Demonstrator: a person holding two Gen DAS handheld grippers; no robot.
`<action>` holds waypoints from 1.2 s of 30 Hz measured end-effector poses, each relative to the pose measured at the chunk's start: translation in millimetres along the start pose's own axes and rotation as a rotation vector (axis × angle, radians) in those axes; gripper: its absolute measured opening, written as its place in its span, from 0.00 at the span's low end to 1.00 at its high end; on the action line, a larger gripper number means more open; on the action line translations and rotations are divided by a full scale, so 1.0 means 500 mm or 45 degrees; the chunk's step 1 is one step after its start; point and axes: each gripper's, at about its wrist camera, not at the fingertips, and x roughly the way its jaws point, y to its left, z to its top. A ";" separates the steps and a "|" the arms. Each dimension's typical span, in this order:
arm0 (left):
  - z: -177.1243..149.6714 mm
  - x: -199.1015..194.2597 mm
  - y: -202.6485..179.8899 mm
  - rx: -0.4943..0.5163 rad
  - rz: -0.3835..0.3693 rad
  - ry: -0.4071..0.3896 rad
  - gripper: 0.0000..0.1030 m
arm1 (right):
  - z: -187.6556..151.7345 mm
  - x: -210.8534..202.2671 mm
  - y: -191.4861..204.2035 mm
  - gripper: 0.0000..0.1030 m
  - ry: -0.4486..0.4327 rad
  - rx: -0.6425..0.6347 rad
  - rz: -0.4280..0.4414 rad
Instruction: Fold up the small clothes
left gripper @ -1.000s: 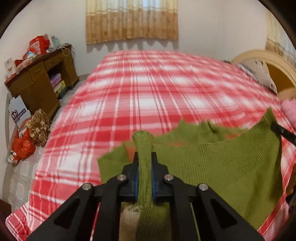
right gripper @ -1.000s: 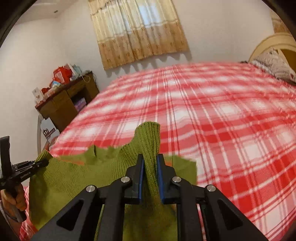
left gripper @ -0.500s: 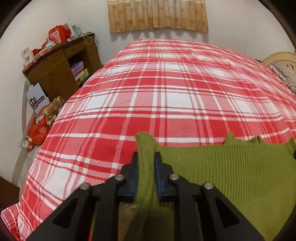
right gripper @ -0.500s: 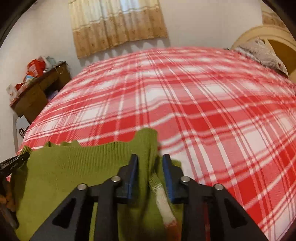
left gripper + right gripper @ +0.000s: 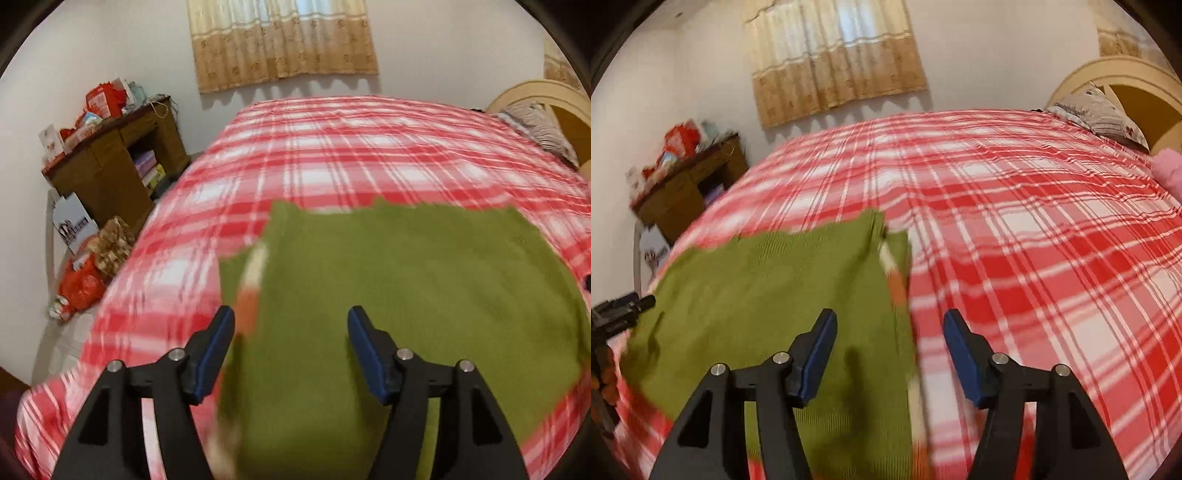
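A green knitted sweater (image 5: 406, 295) lies flat on the red plaid bed (image 5: 351, 155), near its front edge. An orange and white striped edge shows along its side. My left gripper (image 5: 290, 328) is open and empty above the sweater's left part. My right gripper (image 5: 890, 332) is open and empty above the right edge of the sweater (image 5: 775, 295). The left gripper's tip shows at the left edge of the right wrist view (image 5: 620, 314).
A brown wooden desk (image 5: 110, 170) with red packages stands left of the bed, with bags (image 5: 81, 280) on the floor below it. A pillow (image 5: 1097, 110) and a cream headboard (image 5: 1137, 85) are at the far right. A pink item (image 5: 1169, 166) lies at the right edge.
Both grippers were shut on the sweater's edges and have opened, letting it go. The sweater went from held up to lying flat on the bed.
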 end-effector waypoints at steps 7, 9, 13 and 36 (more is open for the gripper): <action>-0.093 -0.027 -0.026 -0.027 0.092 0.036 0.64 | -0.087 0.017 0.023 0.32 0.135 -0.032 -0.007; -0.103 -0.030 -0.041 0.027 0.159 0.036 0.64 | -0.092 0.004 0.022 0.21 0.110 -0.031 -0.014; -0.112 -0.032 -0.044 0.052 0.194 0.039 0.64 | -0.105 -0.019 0.015 0.16 0.125 -0.018 -0.015; -0.130 -0.095 0.011 -0.087 0.268 0.003 0.68 | -0.111 -0.121 0.152 0.16 -0.039 -0.098 0.085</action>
